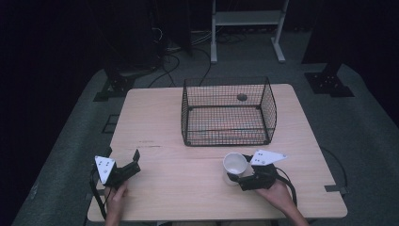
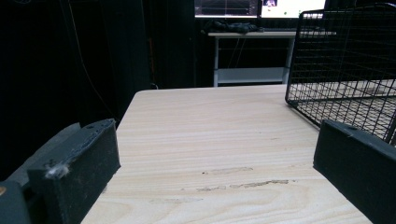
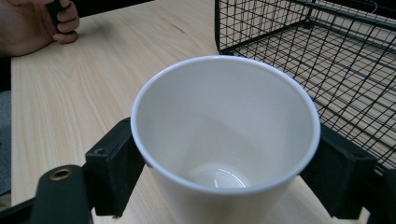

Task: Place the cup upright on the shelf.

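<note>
Light wooden worktop point(image 1: 155, 122) has bare room across the left half of the high view; black wire basket point(image 1: 228, 112) sits upper centre. Your right gripper point(image 1: 234, 176) has its jaws clamped on the white empty cup point(image 1: 235, 164), lower right of centre, just below the basket. Your left gripper point(image 1: 136, 161), lower left, jaws wide apart, holding nothing.

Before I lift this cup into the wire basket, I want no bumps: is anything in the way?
Only the wire basket's own near wall stands between it and the white cup, held in the right gripper. The bare table strip between them holds nothing.
</note>
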